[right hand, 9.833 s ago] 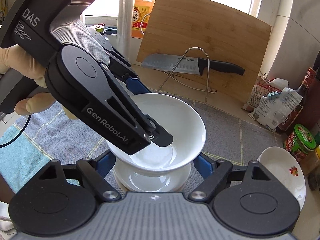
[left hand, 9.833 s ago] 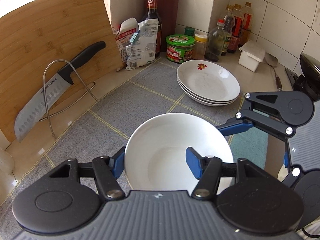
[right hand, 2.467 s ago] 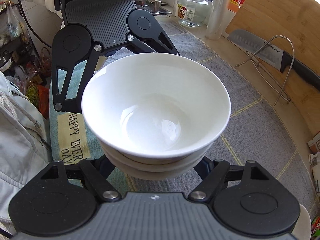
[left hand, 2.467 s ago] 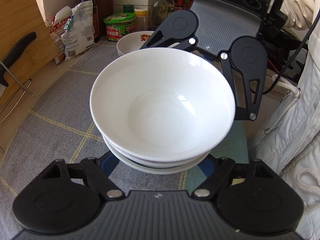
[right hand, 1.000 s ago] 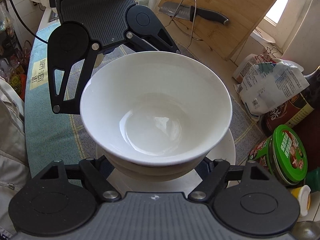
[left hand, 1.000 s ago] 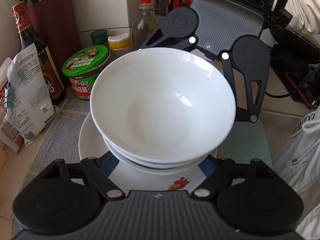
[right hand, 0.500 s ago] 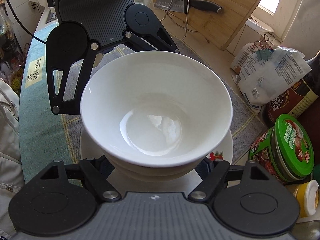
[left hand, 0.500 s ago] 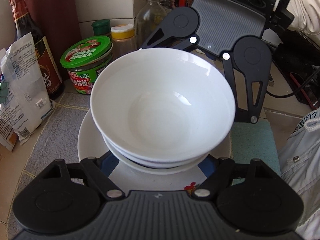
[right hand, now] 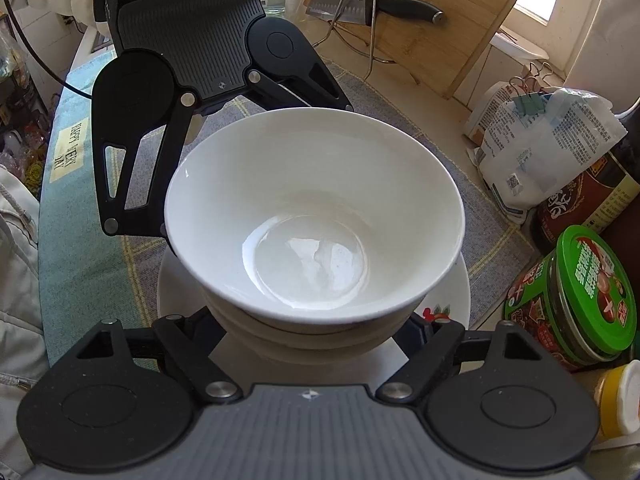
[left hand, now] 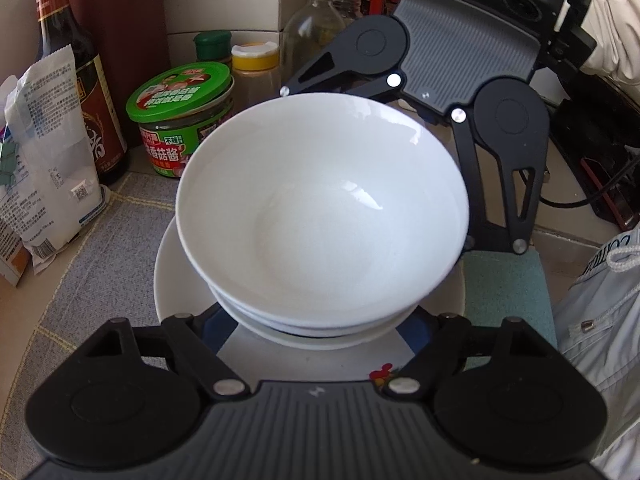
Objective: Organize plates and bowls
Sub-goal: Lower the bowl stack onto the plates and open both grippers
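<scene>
A stack of white bowls (left hand: 320, 208) (right hand: 312, 208) rests on a pile of white plates (left hand: 172, 272) (right hand: 460, 292) with a red flower print. My two grippers face each other across it. In the left wrist view my left gripper (left hand: 316, 328) straddles the lowest bowl's foot, its blue pads against it, and its jaws are just starting to open. In the right wrist view my right gripper (right hand: 312, 332) straddles the same foot from the other side. Its jaws are opening and the pads, mostly hidden under the rim, stand clear of the bowl.
A green-lidded jar (left hand: 180, 120), a dark sauce bottle (left hand: 80, 80), a white bag (left hand: 44, 152) and small bottles crowd the tiled corner behind the plates. A cutting board with a knife (right hand: 400, 8) leans further along. A grey mat (left hand: 100, 260) and teal cloth (left hand: 504, 284) cover the counter.
Both grippers carried the bowl stack across the mat and onto the plates. In the last half second the right gripper's fingers have spread apart; the left fingers look almost unchanged.
</scene>
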`<state>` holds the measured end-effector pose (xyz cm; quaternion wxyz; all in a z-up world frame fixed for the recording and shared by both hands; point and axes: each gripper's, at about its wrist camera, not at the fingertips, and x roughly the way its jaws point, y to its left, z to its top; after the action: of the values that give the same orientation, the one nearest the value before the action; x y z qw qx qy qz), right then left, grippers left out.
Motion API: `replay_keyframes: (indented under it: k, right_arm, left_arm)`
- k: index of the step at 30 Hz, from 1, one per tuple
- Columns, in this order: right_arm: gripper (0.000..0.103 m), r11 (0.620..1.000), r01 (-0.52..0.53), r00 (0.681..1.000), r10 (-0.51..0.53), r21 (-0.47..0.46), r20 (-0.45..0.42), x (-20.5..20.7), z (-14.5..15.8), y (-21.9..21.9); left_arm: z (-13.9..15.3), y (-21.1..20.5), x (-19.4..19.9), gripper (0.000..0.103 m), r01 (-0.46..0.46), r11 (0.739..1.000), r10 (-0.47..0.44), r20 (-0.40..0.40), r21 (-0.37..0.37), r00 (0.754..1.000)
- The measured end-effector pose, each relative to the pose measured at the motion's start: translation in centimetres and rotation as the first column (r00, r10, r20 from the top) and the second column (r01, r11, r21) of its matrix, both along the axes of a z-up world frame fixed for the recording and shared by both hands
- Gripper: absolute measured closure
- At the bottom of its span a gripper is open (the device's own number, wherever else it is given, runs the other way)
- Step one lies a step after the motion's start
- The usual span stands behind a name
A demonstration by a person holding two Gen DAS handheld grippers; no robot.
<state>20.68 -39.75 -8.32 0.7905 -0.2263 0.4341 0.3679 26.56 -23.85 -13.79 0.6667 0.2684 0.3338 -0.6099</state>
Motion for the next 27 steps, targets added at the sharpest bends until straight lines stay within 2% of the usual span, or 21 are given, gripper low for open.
replay_keyframes:
  k: [4,10,14,17,20,22,23,25,27]
  right_arm:
    - [0.000,1.000,0.010,1.000,-0.010,0.011,0.021,-0.1,0.6,0.0]
    - [0.000,0.999,0.038,0.999,-0.038,-0.009,0.025,-0.6,0.5,0.0]
    - [0.000,0.996,0.080,0.996,-0.079,-0.028,0.041,-1.3,0.9,0.3]
    - [0.000,0.992,0.118,0.991,-0.115,-0.044,0.062,-2.3,1.5,0.9]
    - [0.000,0.985,0.159,0.985,-0.154,-0.067,0.075,-3.6,2.3,1.8]
    - [0.000,0.976,0.198,0.977,-0.190,-0.094,0.092,-4.4,2.6,2.6]
    - [0.000,0.968,0.226,0.971,-0.215,-0.107,0.100,-4.9,2.8,3.1]
    - [0.000,0.948,0.293,0.954,-0.280,-0.124,0.107,-5.7,3.1,4.1]
    - [0.000,0.916,0.379,0.923,-0.365,-0.132,0.120,-6.5,3.6,5.2]
  left_arm:
    - [0.3,0.2,-1.0,0.007,0.004,1.000,-0.003,0.078,-0.013,0.997]
    - [0.8,1.7,-1.5,0.006,-0.061,0.997,0.065,0.073,-0.050,0.995]
    - [1.7,3.1,-2.8,0.005,-0.117,0.988,0.129,0.127,-0.102,0.984]
    - [2.6,4.6,-4.0,0.001,-0.166,0.972,0.194,0.172,-0.167,0.966]
    - [3.1,6.1,-4.9,0.001,-0.195,0.959,0.228,0.148,-0.204,0.962]
    - [3.1,6.9,-5.5,0.001,-0.235,0.950,0.268,0.150,-0.206,0.952]
    - [3.0,7.5,-5.8,0.001,-0.236,0.948,0.267,0.132,-0.211,0.955]
    - [2.8,8.8,-6.3,0.001,-0.256,0.934,0.283,0.077,-0.248,0.956]
    - [2.8,10.2,-6.8,0.001,-0.288,0.917,0.315,0.055,-0.277,0.948]
